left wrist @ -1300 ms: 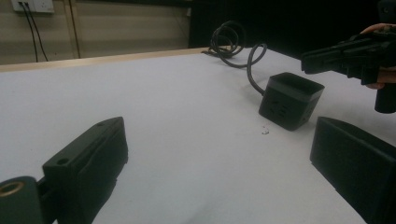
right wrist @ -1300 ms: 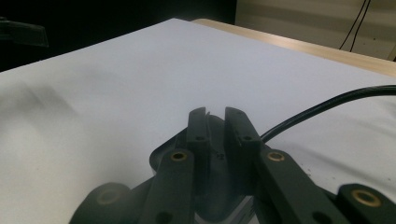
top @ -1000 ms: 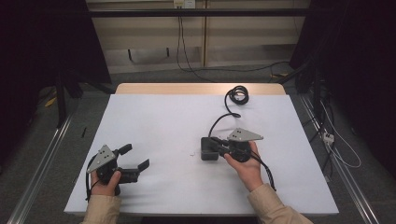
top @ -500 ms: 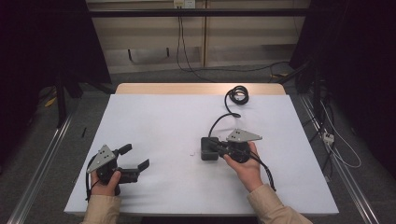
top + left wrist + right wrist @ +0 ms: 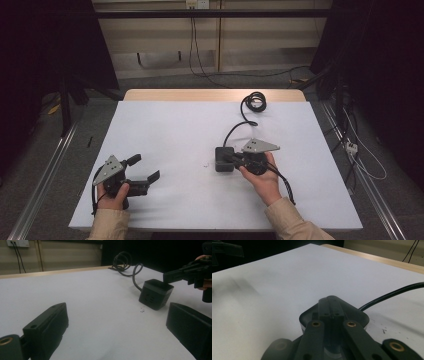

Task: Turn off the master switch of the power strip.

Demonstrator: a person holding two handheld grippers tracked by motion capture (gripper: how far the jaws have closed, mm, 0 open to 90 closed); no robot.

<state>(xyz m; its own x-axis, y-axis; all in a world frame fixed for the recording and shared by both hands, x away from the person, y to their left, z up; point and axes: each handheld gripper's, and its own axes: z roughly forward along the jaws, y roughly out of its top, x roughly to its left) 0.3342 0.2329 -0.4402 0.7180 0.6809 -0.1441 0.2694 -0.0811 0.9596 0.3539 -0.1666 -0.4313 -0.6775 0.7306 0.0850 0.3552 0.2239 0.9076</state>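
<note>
A black cube-shaped socket box (image 5: 220, 165) sits right of the table's middle. Its black cable (image 5: 234, 129) runs back to a coil (image 5: 253, 101) near the far edge. My right gripper (image 5: 227, 157) points left, and its shut jaws lie over the top of the box with nothing between them. In the right gripper view the gripper (image 5: 331, 302) has its jaws pressed together above the box (image 5: 359, 315). My left gripper (image 5: 145, 167) rests at the front left, open and holding nothing. The left gripper view has that gripper (image 5: 117, 322) facing the box (image 5: 155, 293) and the right gripper (image 5: 172, 276) from a distance.
A tiny white speck (image 5: 206, 163) lies on the white table (image 5: 165, 125) just left of the box. A bare wooden strip (image 5: 200, 95) runs along the far edge. Loose cables (image 5: 360, 155) lie on the floor to the right, and metal rails (image 5: 45, 170) flank the table.
</note>
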